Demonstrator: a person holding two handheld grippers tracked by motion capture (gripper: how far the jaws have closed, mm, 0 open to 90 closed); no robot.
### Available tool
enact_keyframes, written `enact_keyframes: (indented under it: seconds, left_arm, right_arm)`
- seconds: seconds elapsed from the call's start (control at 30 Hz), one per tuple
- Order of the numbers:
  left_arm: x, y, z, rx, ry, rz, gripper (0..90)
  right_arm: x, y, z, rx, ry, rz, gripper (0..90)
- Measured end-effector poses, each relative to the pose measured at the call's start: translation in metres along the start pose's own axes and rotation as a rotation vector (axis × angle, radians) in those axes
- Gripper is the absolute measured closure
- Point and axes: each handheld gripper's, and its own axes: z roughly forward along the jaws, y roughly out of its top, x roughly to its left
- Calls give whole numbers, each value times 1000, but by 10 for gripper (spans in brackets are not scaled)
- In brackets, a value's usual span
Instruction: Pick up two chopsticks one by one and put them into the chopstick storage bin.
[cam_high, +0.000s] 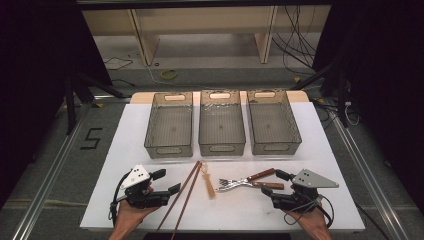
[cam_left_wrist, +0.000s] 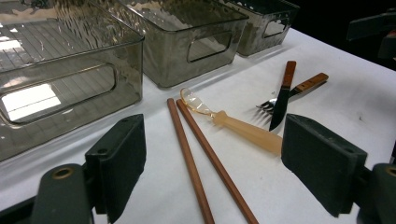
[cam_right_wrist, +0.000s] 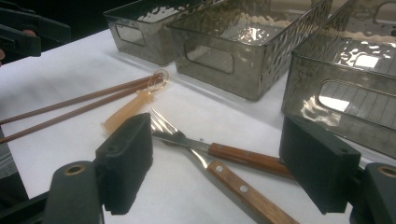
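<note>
Left claw (cam_high: 166, 182) gaping wide beside two chopsticks (cam_high: 186, 192) on white table (cam_high: 130, 140), right claw (cam_high: 278, 181) likewise spread, empty, over wooden-handled fork (cam_high: 240, 185) and knife (cam_high: 250, 178), amber spoon (cam_high: 207, 180) between, three clear bins (cam_high: 222, 129) behind

Three smoky, see-through bins stand side by side along the far half of the white counter (cam_high: 125, 150): the left bin (cam_high: 169, 147), the middle bin (cam_high: 221, 146) and the right bin (cam_high: 275, 145). Each has a cut-out handle in its near end. Beyond the counter, a yellow ring (cam_high: 169, 74) and loose black cables (cam_high: 295, 40) lie on the floor.
</note>
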Motion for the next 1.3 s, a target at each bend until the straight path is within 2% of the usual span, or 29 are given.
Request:
enact_keyframes:
  seconds: [0.13,0.3,0.4,0.6,0.7,0.83,0.9,1.13,1.23,1.3]
  left_arm:
    - [-1,1,1,12,-3,-2,220]
    - [-2,5,1,50,0,-4,231]
    - [-4,9,4,92,7,-2,236]
    - [-8,17,15,243,30,-1,268]
    - [-9,20,22,342,43,-8,285]
    - [-11,23,31,448,65,8,357]
    - [-12,25,35,490,73,3,373]
    - [-15,26,47,637,104,26,465]
    - [-15,26,52,683,91,30,500]
    - [-16,25,56,705,102,45,535]
  right_arm:
    - [0,0,-1,-3,-2,3,267]
    - [0,0,0,5,-3,4,267]
    - [0,1,0,0,-9,4,267]
    - [-1,2,-2,-5,-17,10,267]
    - [0,2,-1,3,-11,8,264]
    - [0,2,0,10,-4,2,261]
    - [0,2,0,12,-4,2,259]
    - [1,1,2,25,2,1,260]
    - [1,1,2,30,7,1,260]
    - [1,1,3,34,10,1,260]
